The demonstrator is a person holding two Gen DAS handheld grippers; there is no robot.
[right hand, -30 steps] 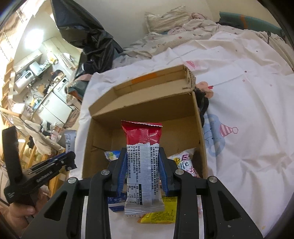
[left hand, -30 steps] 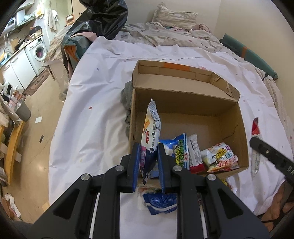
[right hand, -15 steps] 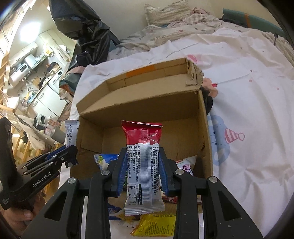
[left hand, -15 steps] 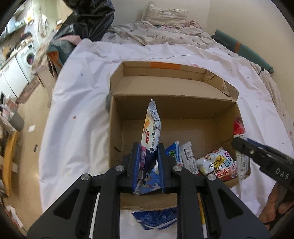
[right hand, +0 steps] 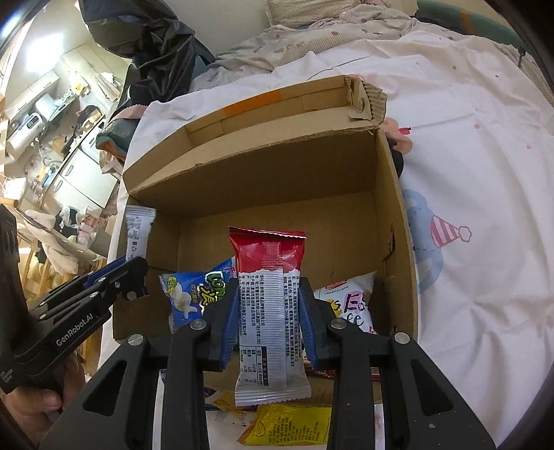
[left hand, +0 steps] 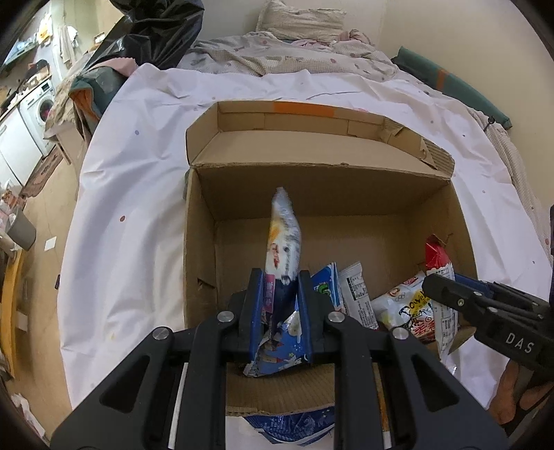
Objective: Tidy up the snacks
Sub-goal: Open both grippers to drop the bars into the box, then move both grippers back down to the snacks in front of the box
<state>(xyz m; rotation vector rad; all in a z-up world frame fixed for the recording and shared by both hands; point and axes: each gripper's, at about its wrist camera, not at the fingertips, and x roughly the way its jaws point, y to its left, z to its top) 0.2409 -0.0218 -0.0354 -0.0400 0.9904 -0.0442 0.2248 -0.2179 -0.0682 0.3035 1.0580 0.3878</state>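
Observation:
An open cardboard box (left hand: 311,187) (right hand: 277,166) sits on the white bed sheet with several snack bags inside: a blue one (right hand: 197,294) and a white one (right hand: 349,304). My left gripper (left hand: 280,280) is shut on a blue-and-white snack packet (left hand: 282,239), which stands upright over the box's near left part. My right gripper (right hand: 270,287) is shut on a red-and-white packet (right hand: 268,277), upright over the box's near right part. Each gripper also shows in the other's view: the right gripper (left hand: 446,287), the left gripper (right hand: 135,273).
A yellow packet (right hand: 287,425) and a blue packet (left hand: 294,425) lie on the sheet in front of the box. A black plastic bag (left hand: 155,31) and rumpled bedding (left hand: 294,52) lie behind it. The bed edge drops to the floor (left hand: 41,242) on the left.
Both grippers have moved forward and down with their packets, from in front of the box to over its near part. The box now fills more of both views.

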